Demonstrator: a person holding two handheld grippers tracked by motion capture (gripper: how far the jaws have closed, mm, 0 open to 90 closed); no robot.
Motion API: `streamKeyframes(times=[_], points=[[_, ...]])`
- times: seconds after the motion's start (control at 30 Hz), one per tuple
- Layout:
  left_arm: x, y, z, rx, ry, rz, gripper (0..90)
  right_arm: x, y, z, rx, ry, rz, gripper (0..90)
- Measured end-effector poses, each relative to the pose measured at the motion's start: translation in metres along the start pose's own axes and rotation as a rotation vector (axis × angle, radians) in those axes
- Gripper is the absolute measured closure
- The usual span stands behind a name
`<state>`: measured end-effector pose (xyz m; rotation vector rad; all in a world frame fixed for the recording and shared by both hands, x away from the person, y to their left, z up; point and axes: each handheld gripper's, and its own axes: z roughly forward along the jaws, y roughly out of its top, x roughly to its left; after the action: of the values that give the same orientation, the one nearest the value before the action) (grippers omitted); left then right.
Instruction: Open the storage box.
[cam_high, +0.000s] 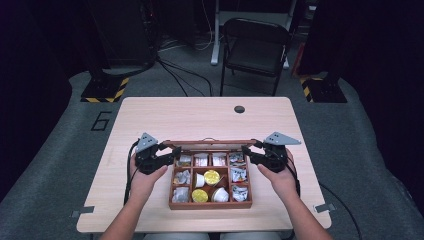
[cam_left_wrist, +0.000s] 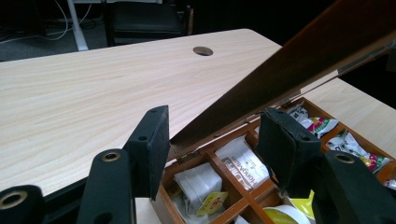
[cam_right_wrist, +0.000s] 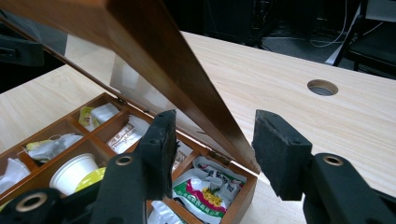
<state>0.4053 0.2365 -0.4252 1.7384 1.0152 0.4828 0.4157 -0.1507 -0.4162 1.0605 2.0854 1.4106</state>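
Observation:
A wooden compartment box (cam_high: 210, 205) sits at the table's near middle, its hinged lid (cam_high: 207, 143) raised along the back edge. Inside lie tea sachets (cam_high: 201, 160), small white cups (cam_high: 200, 180) and yellow-lidded pots (cam_high: 212, 176). My left gripper (cam_high: 172, 156) is at the lid's left end. In the left gripper view the lid (cam_left_wrist: 289, 70) edge runs between my gripper's (cam_left_wrist: 212, 149) parted jaws, with a gap on the right side. My right gripper (cam_high: 247, 152) is at the lid's right end. There the lid (cam_right_wrist: 154, 51) slants between that gripper's (cam_right_wrist: 215, 154) jaws, unpressed.
The light wooden table (cam_high: 150, 115) has a cable hole (cam_high: 239, 109) near its far edge. A black folding chair (cam_high: 255, 47) stands behind it, with cables and stand bases with hazard stripes (cam_high: 105, 90) on the grey floor.

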Motion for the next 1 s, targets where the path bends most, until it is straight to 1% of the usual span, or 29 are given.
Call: streamKeyframes(times=[0.03,0.1,0.2,0.4,0.57,0.6,0.73,0.9,0.93,0.97,1.0], points=[[0.0,0.0,0.001,0.001,-0.002,0.001,43.7,0.0,0.0,0.001,0.002,-0.002,0.009,49.4],[0.001,0.0,0.002,0.0,0.0,-0.009,43.7,-0.001,-0.001,0.003,0.001,-0.004,0.011,49.4],[0.002,0.0,0.004,-0.007,0.0,-0.015,43.7,-0.002,-0.002,0.005,-0.003,-0.004,0.01,49.4],[0.004,0.0,0.006,-0.005,0.001,-0.021,43.7,-0.003,-0.001,0.008,0.001,-0.009,0.006,49.4],[0.006,-0.001,0.009,-0.003,0.001,-0.03,43.7,-0.004,-0.001,0.013,0.016,-0.013,-0.001,49.5],[0.006,-0.001,0.01,-0.002,0.004,-0.027,43.7,-0.005,-0.001,0.014,0.02,-0.013,0.004,49.4],[0.009,-0.002,0.013,0.01,0.004,-0.035,43.7,-0.007,-0.002,0.019,0.03,-0.018,-0.001,49.4],[0.011,-0.004,0.018,0.018,0.006,-0.04,43.6,-0.011,-0.005,0.024,0.043,-0.021,0.014,49.3],[0.011,-0.004,0.019,0.009,0.011,-0.049,43.6,-0.012,-0.005,0.025,0.046,-0.021,0.016,49.3],[0.012,-0.004,0.019,0.018,0.008,-0.04,43.6,-0.013,-0.006,0.026,0.049,-0.022,0.016,49.3],[0.012,-0.005,0.02,0.013,0.011,-0.045,43.6,-0.013,-0.007,0.027,0.053,-0.025,0.021,49.3]])
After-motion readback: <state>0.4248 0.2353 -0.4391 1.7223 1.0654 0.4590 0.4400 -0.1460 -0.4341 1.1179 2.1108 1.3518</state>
